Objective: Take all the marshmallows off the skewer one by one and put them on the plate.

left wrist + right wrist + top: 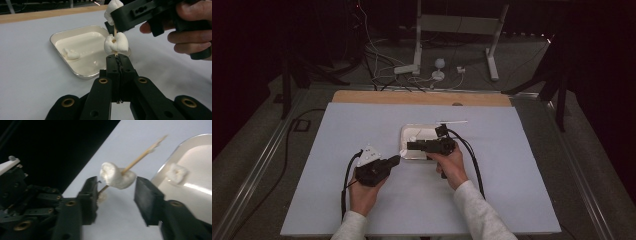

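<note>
Looking down, both grippers meet at the tray's (pixel 412 131) near-left corner, mid-table. In the left gripper view, the left gripper (pixel 117 60) clenches the skewer (pixel 115 31) upright, steadying it for threading. In the right gripper view, the right gripper (pixel 116 186) straddles a marshmallow (pixel 117 178), jaws apart, likely just released.
</note>
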The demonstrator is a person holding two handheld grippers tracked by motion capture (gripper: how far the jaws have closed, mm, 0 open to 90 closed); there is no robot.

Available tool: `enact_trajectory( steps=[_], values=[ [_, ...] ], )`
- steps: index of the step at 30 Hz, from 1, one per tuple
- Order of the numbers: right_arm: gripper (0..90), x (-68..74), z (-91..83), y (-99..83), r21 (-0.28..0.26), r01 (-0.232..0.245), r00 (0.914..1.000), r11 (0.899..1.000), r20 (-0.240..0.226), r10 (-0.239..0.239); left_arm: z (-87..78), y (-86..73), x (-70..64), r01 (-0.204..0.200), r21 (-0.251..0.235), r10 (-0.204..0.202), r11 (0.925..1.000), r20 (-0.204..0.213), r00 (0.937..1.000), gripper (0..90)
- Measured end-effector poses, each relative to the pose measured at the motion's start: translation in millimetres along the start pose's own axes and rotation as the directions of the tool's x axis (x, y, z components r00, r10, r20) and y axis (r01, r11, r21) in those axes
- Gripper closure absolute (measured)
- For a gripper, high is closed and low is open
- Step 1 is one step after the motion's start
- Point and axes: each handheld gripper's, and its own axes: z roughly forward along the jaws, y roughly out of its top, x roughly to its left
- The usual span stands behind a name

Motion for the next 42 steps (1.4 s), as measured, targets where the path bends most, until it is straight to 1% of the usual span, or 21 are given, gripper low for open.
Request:
enact_trajectory(
  steps=[2,3,4,5,8,9,11,13,15,21,24,25,26,27,29,30,31,32,35,38,42],
  values=[
    [62.8,0.4,0.7,-0.1,0.001,-0.021,0.9992,1.000,-0.034,0.021,-0.1,-0.5,0.2,0.000,-0.005,0.000,1.0000,0.000,1.0000,90.0],
    [62.8,0.4,0.7,-0.1,0.001,-0.021,0.9992,1.000,-0.034,0.021,-0.4,-0.6,0.5,0.002,-0.009,-0.002,1.0000,0.003,1.0000,90.0],
    [65.4,-0.7,0.5,0.0,-0.003,-0.038,0.9974,0.999,-0.060,0.038,-0.8,-0.9,0.6,0.005,-0.015,-0.005,0.9999,0.005,1.0000,90.0],
    [66.1,-1.1,0.3,0.0,-0.005,-0.047,0.9964,0.999,-0.070,0.047,-1.0,-0.9,0.4,0.004,-0.019,-0.004,0.9998,0.005,1.0000,90.0],
    [66.5,-0.9,0.0,0.1,-0.008,-0.059,0.9953,0.998,-0.078,0.058,-1.3,-1.1,0.5,0.003,-0.028,-0.003,0.9996,0.007,1.0000,90.0],
    [65.4,-1.1,0.1,0.0,-0.012,-0.071,0.9935,0.997,-0.090,0.070,-1.4,-1.3,0.5,0.003,-0.033,-0.003,0.9995,0.008,1.0000,90.0],
    [64.2,-0.8,0.7,-0.2,-0.010,-0.079,0.9923,0.997,-0.097,0.077,-1.3,-1.4,-0.6,0.002,-0.038,-0.002,0.9993,0.002,1.0000,90.0],
    [64.1,-0.7,0.9,-0.3,-0.009,-0.082,0.9920,0.997,-0.096,0.081,-1.2,-1.6,-1.0,0.003,-0.042,-0.003,0.9991,-0.001,1.0000,90.0],
    [62.0,-1.8,0.6,-0.3,-0.004,-0.104,0.9904,0.995,-0.092,0.104,-1.6,-1.9,-1.2,0.001,-0.049,-0.001,0.9988,-0.007,1.0000,90.0],
    [61.2,-1.5,-0.5,0.2,-0.007,-0.108,0.9896,0.994,-0.097,0.107,-2.1,-2.3,-1.5,0.004,-0.069,-0.005,0.9976,-0.013,0.9999,90.0],
    [63.9,-1.3,-1.0,0.4,-0.011,-0.113,0.9876,0.993,-0.111,0.112,-0.8,-3.0,-1.6,0.007,-0.062,-0.007,0.9980,-0.003,1.0000,90.0],
    [65.5,-1.1,-0.9,0.5,-0.009,-0.117,0.9855,0.993,-0.124,0.115,-0.2,-3.4,-1.9,0.008,-0.063,-0.008,0.9980,0.002,1.0000,90.0],
    [69.1,-0.4,-0.3,0.5,-0.004,-0.112,0.9860,0.994,-0.125,0.110,0.4,-3.6,-2.2,0.006,-0.059,-0.006,0.9982,0.006,1.0000,90.0],
    [69.1,-0.4,-0.3,0.5,-0.004,-0.112,0.9860,0.994,-0.125,0.110,0.8,-3.6,-2.7,0.001,-0.059,-0.001,0.9983,0.010,1.0000,90.0],
    [73.7,0.0,-1.0,0.4,-0.019,-0.107,0.9876,0.994,-0.118,0.104,1.2,-3.5,-3.7,-0.001,-0.058,0.002,0.9983,0.015,0.9999,90.0],
    [75.5,0.7,-2.0,0.9,-0.032,-0.109,0.9876,0.994,-0.117,0.104,1.9,-3.2,-4.1,-0.009,-0.054,0.010,0.9985,0.014,0.9999,90.0],
    [75.5,0.7,-2.0,0.9,-0.032,-0.109,0.9876,0.994,-0.117,0.104,1.9,-3.2,-4.1,-0.009,-0.054,0.010,0.9985,0.014,0.9999,90.0],
    [76.4,3.3,-3.1,1.9,-0.045,-0.098,0.9901,0.994,-0.106,0.092,2.0,-3.3,-4.0,-0.010,-0.053,0.011,0.9985,0.014,0.9998,90.0],
    [77.0,6.1,-5.2,4.1,-0.063,-0.086,0.9921,0.994,-0.097,0.080,2.0,-3.5,-4.3,-0.014,-0.054,0.015,0.9985,0.020,0.9997,90.0],
    [77.2,7.5,-6.2,5.3,-0.072,-0.080,0.9932,0.994,-0.091,0.073,1.0,-3.6,-3.9,-0.024,-0.054,0.025,0.9982,0.021,0.9994,90.0],
    [77.5,9.7,-8.5,7.8,-0.087,-0.062,0.9958,0.994,-0.073,0.056,0.4,-4.1,-3.8,-0.027,-0.059,0.028,0.9979,0.023,0.9993,90.0]
  ],
)
